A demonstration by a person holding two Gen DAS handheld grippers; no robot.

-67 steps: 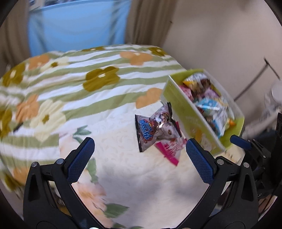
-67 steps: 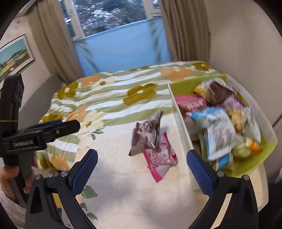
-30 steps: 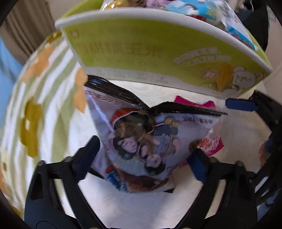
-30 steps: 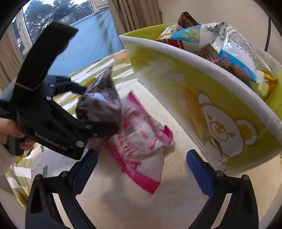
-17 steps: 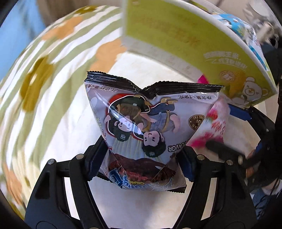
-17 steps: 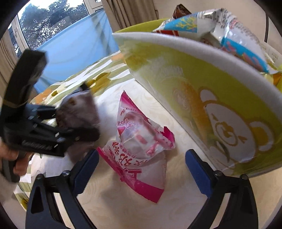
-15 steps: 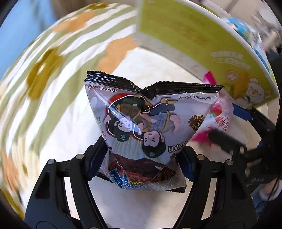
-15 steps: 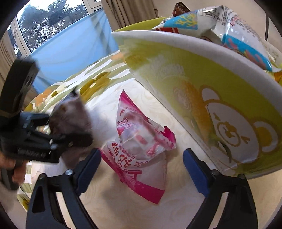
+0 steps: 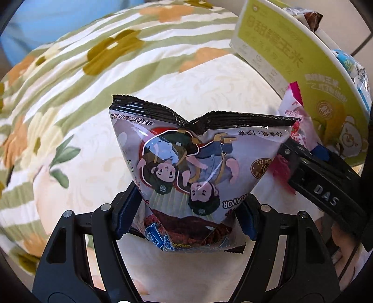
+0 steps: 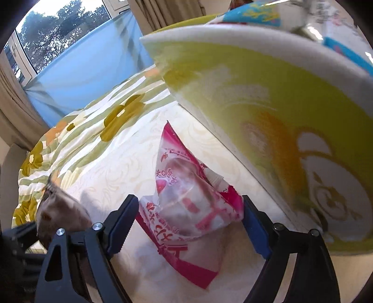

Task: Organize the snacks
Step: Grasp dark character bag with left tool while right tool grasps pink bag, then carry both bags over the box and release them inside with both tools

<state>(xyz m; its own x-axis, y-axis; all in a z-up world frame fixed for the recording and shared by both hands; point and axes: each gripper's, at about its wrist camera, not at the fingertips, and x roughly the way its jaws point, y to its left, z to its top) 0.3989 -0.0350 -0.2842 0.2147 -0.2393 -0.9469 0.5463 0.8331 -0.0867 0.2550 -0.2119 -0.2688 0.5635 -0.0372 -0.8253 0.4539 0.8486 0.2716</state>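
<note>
A grey-purple cartoon snack bag hangs upside down, with my left gripper shut on its lower part above the cream cloth. The same bag shows blurred at the lower left of the right wrist view. A pink-and-white snack packet lies on the cloth beside the green box. My right gripper straddles it, jaws closing, blue pads right at the packet's edges without squeezing it. In the left wrist view the pink packet peeks out behind the cartoon bag, with the right gripper's black body over it.
The green box with a bear print stands at the right, holding several snack bags. A floral, green-striped cloth covers the surface. A blue panel and window lie beyond the far edge, with curtains beside them.
My left gripper closed on the cartoon bag, rolled, and carried it left, away from the green box. The right gripper's jaws narrowed around the pink packet.
</note>
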